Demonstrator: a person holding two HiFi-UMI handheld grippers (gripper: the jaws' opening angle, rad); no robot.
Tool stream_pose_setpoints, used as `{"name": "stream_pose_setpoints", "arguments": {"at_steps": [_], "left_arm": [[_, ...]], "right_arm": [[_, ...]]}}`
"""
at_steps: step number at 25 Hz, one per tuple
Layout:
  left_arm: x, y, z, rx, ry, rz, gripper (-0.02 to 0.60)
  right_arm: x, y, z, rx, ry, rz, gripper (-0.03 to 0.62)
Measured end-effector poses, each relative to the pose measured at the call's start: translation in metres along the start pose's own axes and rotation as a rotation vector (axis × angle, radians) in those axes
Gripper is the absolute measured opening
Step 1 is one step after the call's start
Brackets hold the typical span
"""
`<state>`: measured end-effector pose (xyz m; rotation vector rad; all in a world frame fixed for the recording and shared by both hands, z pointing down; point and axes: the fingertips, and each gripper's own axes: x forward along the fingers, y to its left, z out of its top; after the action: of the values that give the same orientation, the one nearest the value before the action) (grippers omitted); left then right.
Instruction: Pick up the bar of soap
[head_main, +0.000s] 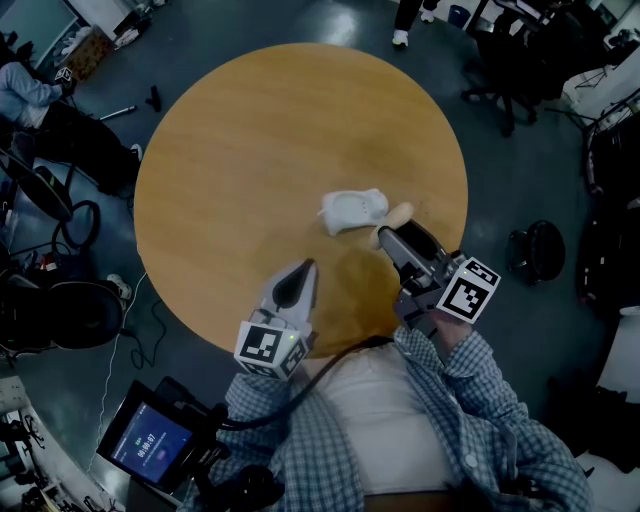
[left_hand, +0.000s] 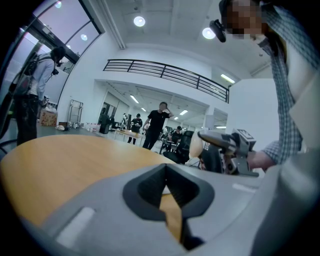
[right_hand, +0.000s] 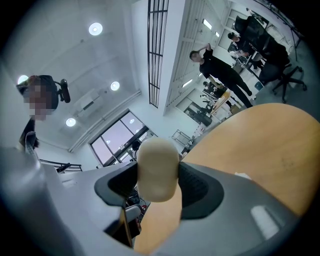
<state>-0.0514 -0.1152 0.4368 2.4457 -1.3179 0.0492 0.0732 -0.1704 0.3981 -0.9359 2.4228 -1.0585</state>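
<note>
You are holding the cream bar of soap (right_hand: 158, 167) in your right gripper (right_hand: 157, 189). Its jaws are standing wide, and both pads are pressing on the bar's sides. From the head view, the soap (head_main: 400, 212) is sitting at the tips of that gripper (head_main: 392, 230), over the round wooden table (head_main: 230, 160) and just beside a white dish (head_main: 352, 208). Your left gripper (head_main: 303, 272) is hovering near the table's front edge, well apart from the dish. Its jaws are resting together with nothing between them (left_hand: 167, 189).
</note>
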Motion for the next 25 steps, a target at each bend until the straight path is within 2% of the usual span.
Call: {"name": "stream_pose_setpoints", "arguments": {"at_steps": [25], "left_arm": [[0.0,0.0009,-0.0027,-0.003,0.012,0.013,-0.002]], "right_arm": [[0.0004,-0.0062,-0.0027,0.014,0.023,-0.01,0.259]]}}
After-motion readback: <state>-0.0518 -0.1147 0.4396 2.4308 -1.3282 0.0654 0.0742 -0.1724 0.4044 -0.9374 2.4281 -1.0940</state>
